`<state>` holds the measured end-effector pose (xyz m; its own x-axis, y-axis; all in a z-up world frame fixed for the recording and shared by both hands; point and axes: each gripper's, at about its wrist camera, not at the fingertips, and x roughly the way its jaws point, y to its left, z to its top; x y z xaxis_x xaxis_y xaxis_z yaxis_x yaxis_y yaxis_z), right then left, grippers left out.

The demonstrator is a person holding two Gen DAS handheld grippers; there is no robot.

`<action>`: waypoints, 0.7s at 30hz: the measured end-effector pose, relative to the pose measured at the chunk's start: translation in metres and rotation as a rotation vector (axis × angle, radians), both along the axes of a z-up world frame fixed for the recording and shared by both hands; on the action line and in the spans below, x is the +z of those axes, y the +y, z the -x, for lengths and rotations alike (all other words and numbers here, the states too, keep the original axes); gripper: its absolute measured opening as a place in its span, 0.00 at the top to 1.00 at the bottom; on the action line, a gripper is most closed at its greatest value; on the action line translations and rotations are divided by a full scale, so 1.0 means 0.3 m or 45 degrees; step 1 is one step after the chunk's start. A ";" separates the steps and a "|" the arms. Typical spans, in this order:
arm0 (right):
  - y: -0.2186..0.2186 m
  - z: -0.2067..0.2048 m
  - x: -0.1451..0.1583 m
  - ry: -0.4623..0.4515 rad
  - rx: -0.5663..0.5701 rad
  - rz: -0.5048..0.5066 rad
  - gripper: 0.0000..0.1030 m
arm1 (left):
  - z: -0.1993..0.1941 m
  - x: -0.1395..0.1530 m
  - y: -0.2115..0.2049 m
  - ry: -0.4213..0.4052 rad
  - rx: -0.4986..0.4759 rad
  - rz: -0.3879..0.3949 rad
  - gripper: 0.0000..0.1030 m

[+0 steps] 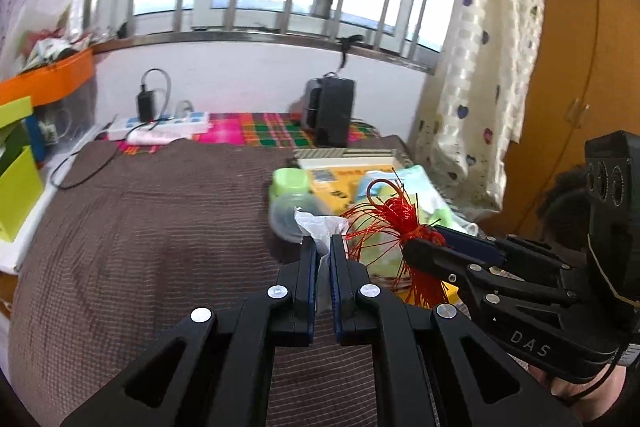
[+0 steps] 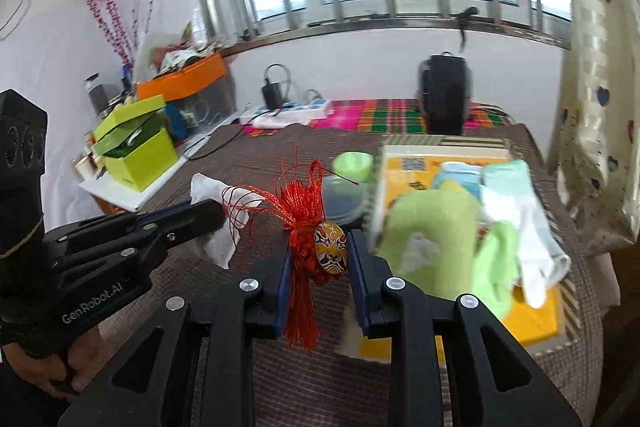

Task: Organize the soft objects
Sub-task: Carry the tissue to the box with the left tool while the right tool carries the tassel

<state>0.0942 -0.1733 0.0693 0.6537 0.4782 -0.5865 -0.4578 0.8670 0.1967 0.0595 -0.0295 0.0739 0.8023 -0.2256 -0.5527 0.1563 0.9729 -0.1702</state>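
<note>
Left tongs (image 1: 324, 247) closed tight on a white tissue (image 1: 320, 223), pinched between the pads and held up over the brown bedspread (image 1: 140, 227); a hand (image 2: 44, 367) grips that handle low in the right view. Right tongs (image 2: 318, 255) just beside it, partly open, clamped on a red tassel knot (image 2: 306, 223) with a painted mask charm (image 2: 331, 253), red fringe hanging below the pads, looped threads fanning up and left. Both items are in the air, close together, not touching as far as I can tell. Further right on the bed: green lidded tub (image 2: 352, 165), yellow box (image 2: 532, 315) with green and white cloths (image 2: 432, 227) heaped on top, blurred. Curtain (image 2: 600, 87) at far right
</note>
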 end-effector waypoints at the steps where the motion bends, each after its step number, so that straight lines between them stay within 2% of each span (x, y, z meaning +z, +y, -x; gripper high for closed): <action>1: -0.016 -0.003 -0.001 0.002 -0.012 -0.001 0.74 | -0.005 0.000 -0.013 0.001 -0.012 0.001 0.94; 13: -0.190 -0.054 -0.037 0.040 -0.159 0.000 0.74 | -0.087 -0.035 -0.171 0.035 -0.142 0.000 0.94; 21: -0.286 -0.114 -0.114 0.120 -0.244 0.029 0.74 | -0.160 -0.136 -0.266 0.135 -0.233 0.020 0.94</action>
